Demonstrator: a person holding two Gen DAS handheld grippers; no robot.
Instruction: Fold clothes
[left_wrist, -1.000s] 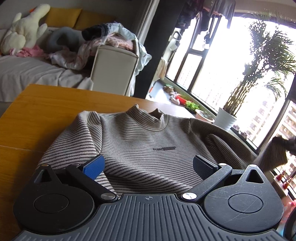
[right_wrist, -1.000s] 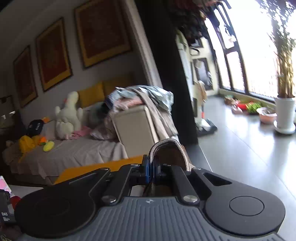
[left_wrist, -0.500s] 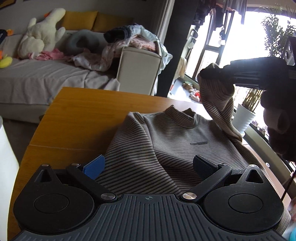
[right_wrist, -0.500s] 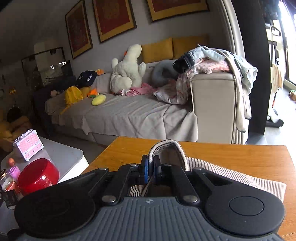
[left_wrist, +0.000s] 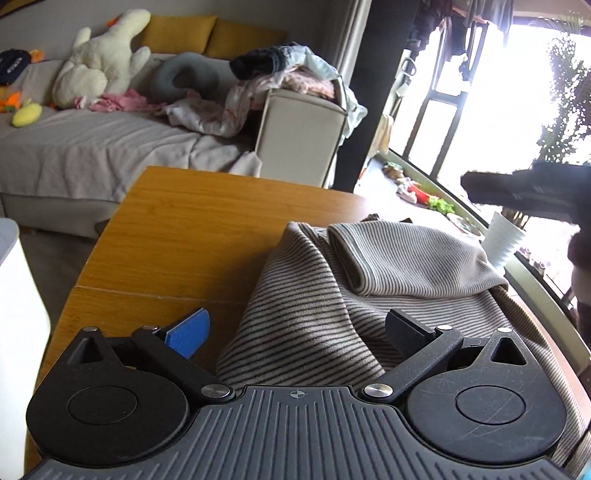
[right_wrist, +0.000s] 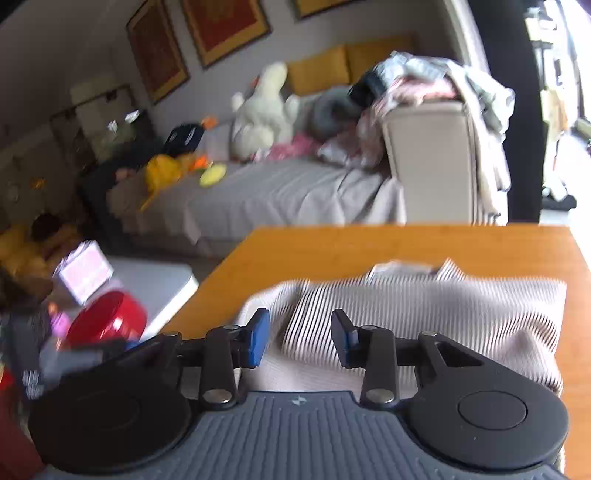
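the striped sweater (left_wrist: 332, 306) lies on the wooden tabletop (left_wrist: 177, 229), filling the lower centre and right of the left wrist view, with one sleeve (left_wrist: 406, 258) folded across its body. the left hand-held gripper (left_wrist: 295, 328) is spread wide above it, gripping nothing. the right hand-held gripper (right_wrist: 300, 338) stands partly apart over the sweater, empty; that view is blurred.

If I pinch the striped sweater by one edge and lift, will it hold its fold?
Probably not: the striped sweater looks soft and floppy, draping in loose wrinkles. Its folded sleeve lies loose on top and would likely slide off. On the smooth wooden table it would probably drag easily.
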